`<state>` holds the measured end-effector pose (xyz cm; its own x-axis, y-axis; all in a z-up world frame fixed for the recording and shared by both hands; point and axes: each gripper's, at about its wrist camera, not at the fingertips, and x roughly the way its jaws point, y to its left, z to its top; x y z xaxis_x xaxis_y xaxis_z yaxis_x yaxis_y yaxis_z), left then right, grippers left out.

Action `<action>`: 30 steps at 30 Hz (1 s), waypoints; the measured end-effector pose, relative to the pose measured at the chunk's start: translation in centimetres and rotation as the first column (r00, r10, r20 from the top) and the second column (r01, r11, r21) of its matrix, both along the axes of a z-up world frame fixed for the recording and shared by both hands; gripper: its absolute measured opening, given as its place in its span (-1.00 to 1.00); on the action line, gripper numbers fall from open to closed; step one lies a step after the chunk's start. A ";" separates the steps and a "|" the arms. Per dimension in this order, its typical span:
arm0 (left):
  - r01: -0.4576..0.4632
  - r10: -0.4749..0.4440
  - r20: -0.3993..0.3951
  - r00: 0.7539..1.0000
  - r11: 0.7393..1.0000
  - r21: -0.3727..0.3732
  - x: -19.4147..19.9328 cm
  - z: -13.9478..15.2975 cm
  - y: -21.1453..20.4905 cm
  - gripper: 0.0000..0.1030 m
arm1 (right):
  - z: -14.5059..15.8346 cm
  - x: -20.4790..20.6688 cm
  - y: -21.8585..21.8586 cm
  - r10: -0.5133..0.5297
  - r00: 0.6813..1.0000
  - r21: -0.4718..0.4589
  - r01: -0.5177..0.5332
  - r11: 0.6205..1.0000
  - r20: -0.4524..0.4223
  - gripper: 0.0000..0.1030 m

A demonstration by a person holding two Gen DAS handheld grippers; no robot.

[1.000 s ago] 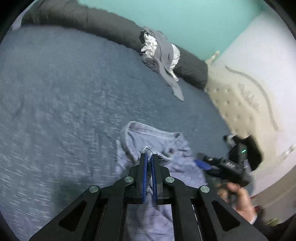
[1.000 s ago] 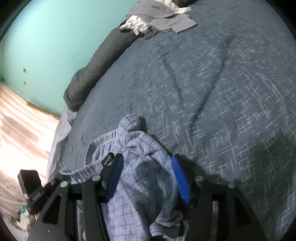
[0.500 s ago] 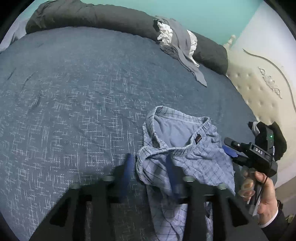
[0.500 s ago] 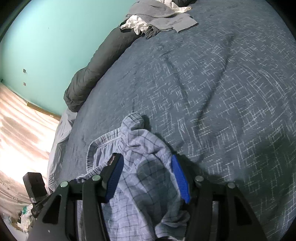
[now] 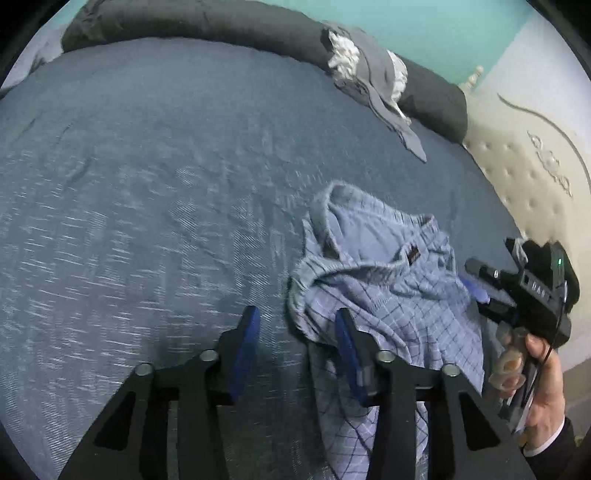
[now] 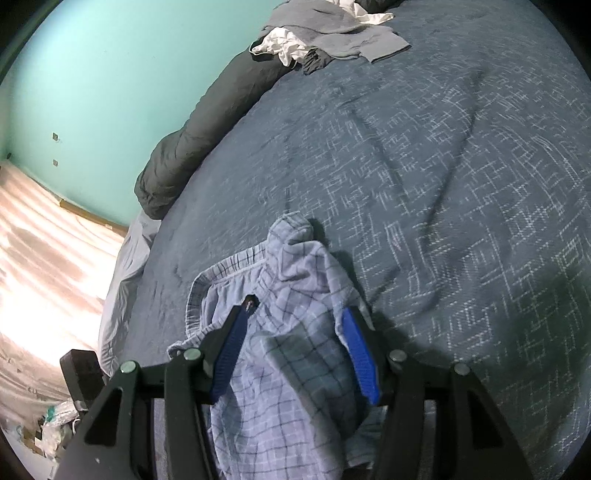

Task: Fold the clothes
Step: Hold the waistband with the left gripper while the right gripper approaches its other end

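Note:
A light blue checked garment (image 5: 373,291) lies crumpled on the blue bedspread (image 5: 147,192), its elastic waistband turned up. My left gripper (image 5: 295,325) is open and empty; its right finger rests at the garment's left edge. My right gripper (image 6: 293,328) is open, its blue pads on either side of the garment (image 6: 288,332), which lies loose between them. The right gripper also shows in the left wrist view (image 5: 476,288), held at the garment's right side.
A pile of grey and white clothes (image 5: 373,81) lies on a dark rolled duvet (image 5: 207,26) along the far edge of the bed. A cream tufted headboard (image 5: 524,173) stands at the right. The bed's edge and floor (image 6: 40,258) show in the right wrist view.
My left gripper was shut on the garment's waistband a second ago; it has opened, let go and drawn left. The garment has dropped onto the bed. My right gripper stayed open.

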<state>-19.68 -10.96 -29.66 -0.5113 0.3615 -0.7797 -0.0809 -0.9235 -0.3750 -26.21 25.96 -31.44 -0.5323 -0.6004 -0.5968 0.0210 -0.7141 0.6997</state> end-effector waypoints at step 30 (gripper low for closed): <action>-0.112 0.103 -0.085 0.991 0.987 -0.112 -0.9 1.9 -1.8 -0.92 | -0.2 0.0 0.3 0.004 1.000 -0.001 -0.004 1.000 -0.003 0.07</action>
<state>-20.55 -12.76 -27.78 -0.6038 0.2107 -0.7688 -0.0039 -0.9652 -0.2614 -26.18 26.22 -31.59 -0.5316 -0.6033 -0.5945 0.0258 -0.7131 0.7006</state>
